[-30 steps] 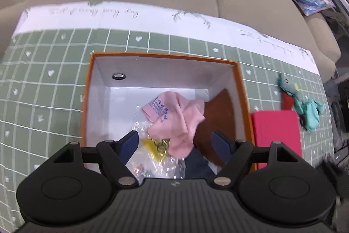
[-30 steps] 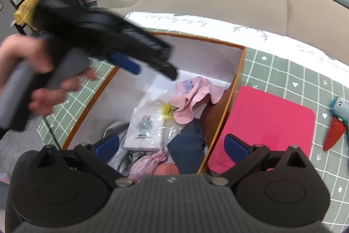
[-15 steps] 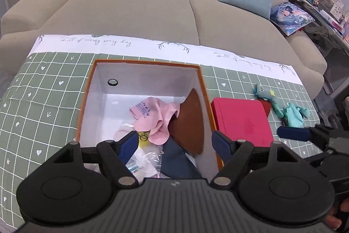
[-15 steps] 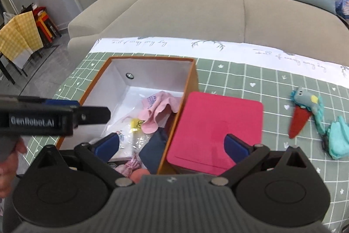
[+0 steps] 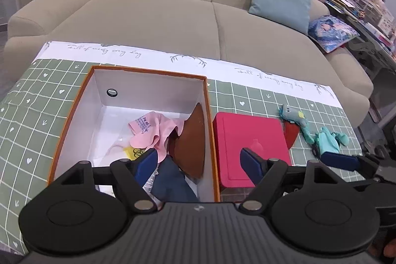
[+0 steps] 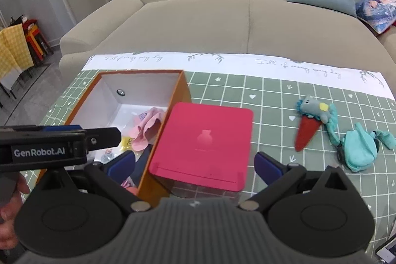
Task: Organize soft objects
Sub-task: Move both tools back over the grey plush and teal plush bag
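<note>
Both claws are pulling back from the orange box [image 5: 74, 120], the left claw [image 5: 200, 162] and right claw [image 6: 195, 162] gaping empty. Teal plush toys [image 6: 358, 150] are lying far right on the surface [image 6: 272, 95].

Even, soft indoor light; no harsh glare. Shadows are faint, deepest inside the orange box [image 5: 74, 115]. Both views sharp at centre, no motion blur. Strong fisheye bending curves the tablecloth [image 6: 272, 90] edges; black vignetting fills the corners.
</note>
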### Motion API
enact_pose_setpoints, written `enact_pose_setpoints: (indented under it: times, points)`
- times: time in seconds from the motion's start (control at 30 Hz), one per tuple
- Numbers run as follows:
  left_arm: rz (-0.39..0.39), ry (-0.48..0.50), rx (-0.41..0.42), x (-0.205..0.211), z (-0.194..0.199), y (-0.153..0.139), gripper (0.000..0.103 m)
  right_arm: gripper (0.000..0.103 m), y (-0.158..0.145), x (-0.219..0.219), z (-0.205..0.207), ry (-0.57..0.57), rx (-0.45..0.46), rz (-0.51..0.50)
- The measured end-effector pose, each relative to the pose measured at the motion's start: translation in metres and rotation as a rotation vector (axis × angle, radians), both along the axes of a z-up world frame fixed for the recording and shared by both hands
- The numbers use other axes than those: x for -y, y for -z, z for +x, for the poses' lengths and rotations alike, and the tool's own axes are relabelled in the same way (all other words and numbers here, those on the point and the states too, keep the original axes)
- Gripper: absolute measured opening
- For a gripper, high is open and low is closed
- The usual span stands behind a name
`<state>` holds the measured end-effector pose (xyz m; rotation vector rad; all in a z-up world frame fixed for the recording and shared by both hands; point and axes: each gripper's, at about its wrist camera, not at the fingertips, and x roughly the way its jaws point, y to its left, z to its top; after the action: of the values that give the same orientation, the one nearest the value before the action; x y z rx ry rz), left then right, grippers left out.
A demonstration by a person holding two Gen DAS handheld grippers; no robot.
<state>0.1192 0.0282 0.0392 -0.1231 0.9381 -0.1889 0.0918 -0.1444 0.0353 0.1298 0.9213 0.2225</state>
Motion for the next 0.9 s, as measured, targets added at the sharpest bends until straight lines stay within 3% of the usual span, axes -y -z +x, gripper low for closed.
enact_pose_setpoints:
  times: [0.37, 0.57, 0.9]
  points:
    - [0.009, 0.028, -0.009, 0.042, -0.002, 0.004, 0.089, 0.1, 0.025, 0.059, 0.003, 0.078, -0.019, 0.031]
    - [0.055, 0.102, -0.019, 0.077, -0.001, 0.012, 0.089, 0.1, 0.053, 0.116, 0.012, 0.202, -0.084, -0.004]
    - [0.075, 0.176, -0.056, 0.116, 0.0, 0.027, 0.089, 0.1, 0.084, 0.195, 0.057, 0.328, -0.071, -0.078]
